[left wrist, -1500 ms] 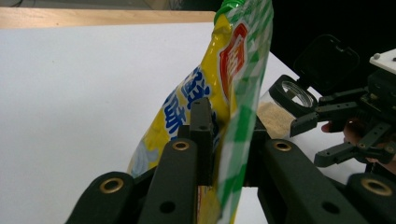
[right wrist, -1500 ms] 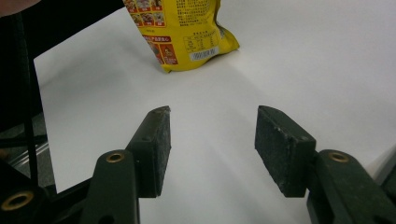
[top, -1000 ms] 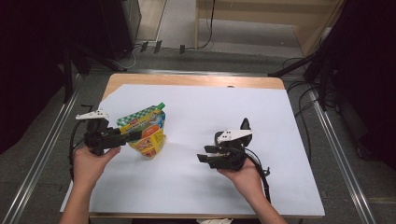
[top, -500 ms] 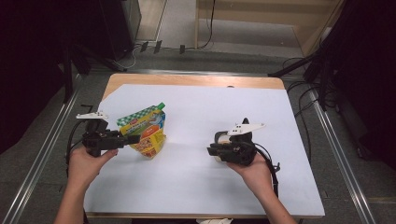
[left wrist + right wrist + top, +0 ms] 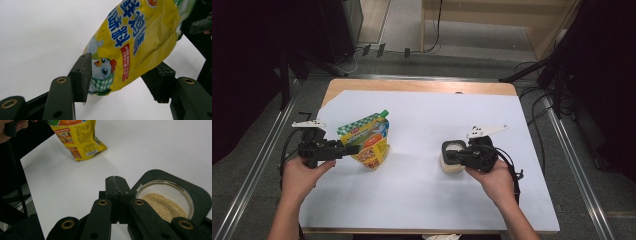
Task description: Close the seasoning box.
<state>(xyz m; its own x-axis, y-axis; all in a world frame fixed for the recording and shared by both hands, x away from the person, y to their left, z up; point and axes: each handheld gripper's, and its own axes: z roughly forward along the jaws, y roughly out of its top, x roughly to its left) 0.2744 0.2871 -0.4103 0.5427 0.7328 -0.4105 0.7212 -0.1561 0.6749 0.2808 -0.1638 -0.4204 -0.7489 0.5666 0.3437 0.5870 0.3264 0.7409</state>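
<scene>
On the white table [image 5: 422,200], left tongs [image 5: 353,149] straddle the yellow pouch [image 5: 371,140], spread; right tongs [image 5: 448,156] pressed together beside a powder jar [image 5: 453,157].

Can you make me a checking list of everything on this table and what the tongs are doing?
Surface: white sheet on a wooden table.
Job's things: yellow pouch upright; container with tan powder, black rim.
Clutter: nothing seen.
Grippers: left tongs open around the pouch's bottom; right tongs shut, beside the container.
Cables: black cable trails from right tongs; more on floor.
Surroundings: metal rails, dark equipment.
</scene>
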